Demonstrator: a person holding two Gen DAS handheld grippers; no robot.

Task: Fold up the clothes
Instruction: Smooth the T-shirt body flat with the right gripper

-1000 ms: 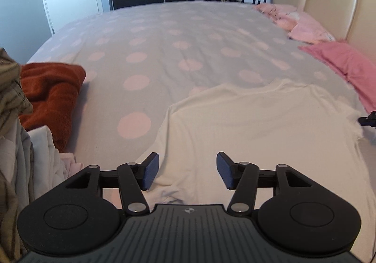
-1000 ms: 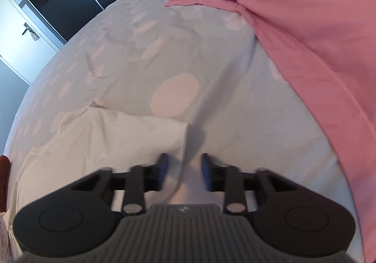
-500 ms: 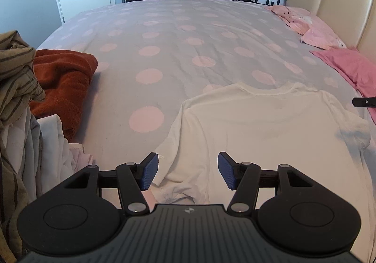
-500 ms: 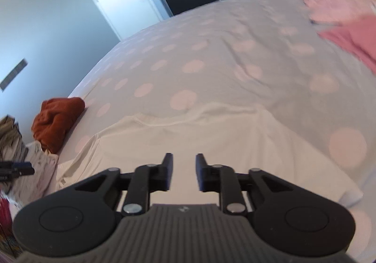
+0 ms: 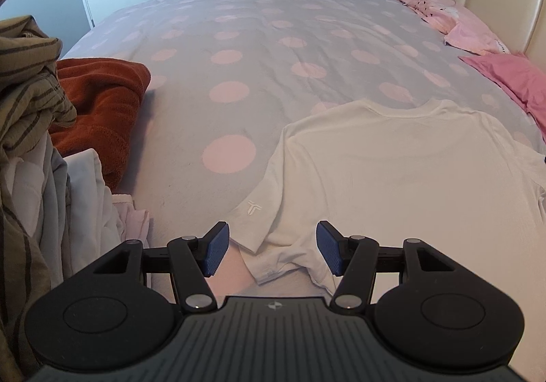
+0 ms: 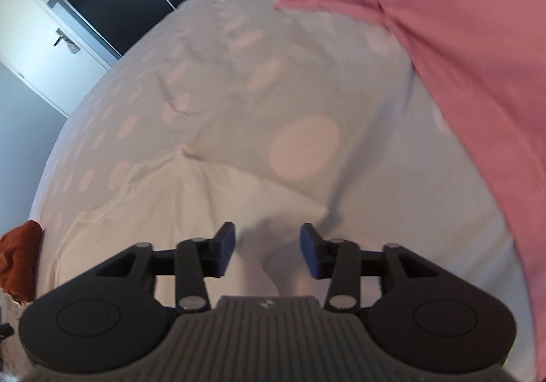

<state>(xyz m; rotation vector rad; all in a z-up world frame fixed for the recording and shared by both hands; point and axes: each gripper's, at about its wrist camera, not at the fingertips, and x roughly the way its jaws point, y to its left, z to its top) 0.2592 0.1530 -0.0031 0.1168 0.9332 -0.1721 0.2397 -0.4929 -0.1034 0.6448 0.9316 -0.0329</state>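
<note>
Lying flat on the dotted bedspread (image 5: pixel 239 51), the white shirt (image 5: pixel 392 170) had its collar toward the far side. The left gripper (image 5: pixel 269 252) hung half open over a sleeve, gripping nothing. The right gripper (image 6: pixel 268 250) was opening above the other sleeve, pads clear of the cloth, beside a pink pillow (image 6: pixel 460 40).

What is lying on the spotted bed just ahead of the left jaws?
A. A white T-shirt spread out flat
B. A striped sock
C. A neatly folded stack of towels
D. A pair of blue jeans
A: a white T-shirt lies spread flat on the spotted bedcover, its sleeve reaching toward the left gripper, whose jaws stand apart and press on nothing.
</note>
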